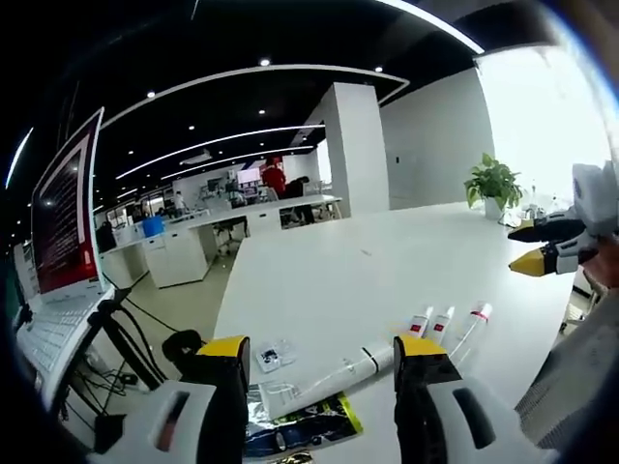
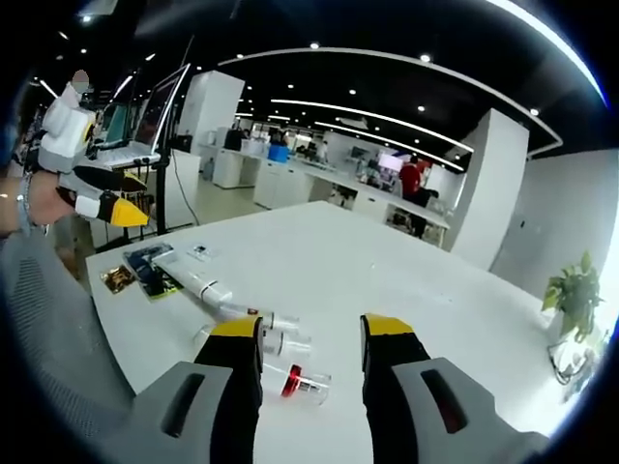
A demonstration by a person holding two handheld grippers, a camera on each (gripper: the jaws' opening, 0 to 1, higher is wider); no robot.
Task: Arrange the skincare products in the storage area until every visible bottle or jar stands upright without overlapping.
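Three small clear bottles with red-and-white caps lie on their sides on the white table (image 1: 387, 251): bottles (image 1: 443, 324) just beyond my left gripper (image 1: 321, 350), which is open and holds nothing. A long white tube (image 1: 338, 377) lies flat between and below its jaws. In the right gripper view the same bottles (image 2: 280, 340) lie side by side under my right gripper (image 2: 311, 331), open and hovering above them; one red cap (image 2: 292, 384) shows. The white tube (image 2: 193, 280) lies farther left. The left gripper (image 2: 108, 205) is held up at far left, the right gripper (image 1: 544, 253) at far right.
Flat sachets and foil packets (image 1: 295, 420) lie by the table's near corner, also as packets (image 2: 143, 269). A small white sachet (image 1: 271, 356) lies beside them. A monitor (image 1: 66, 208) and cables stand off the table's left. A potted plant (image 1: 493, 184) sits at the far end.
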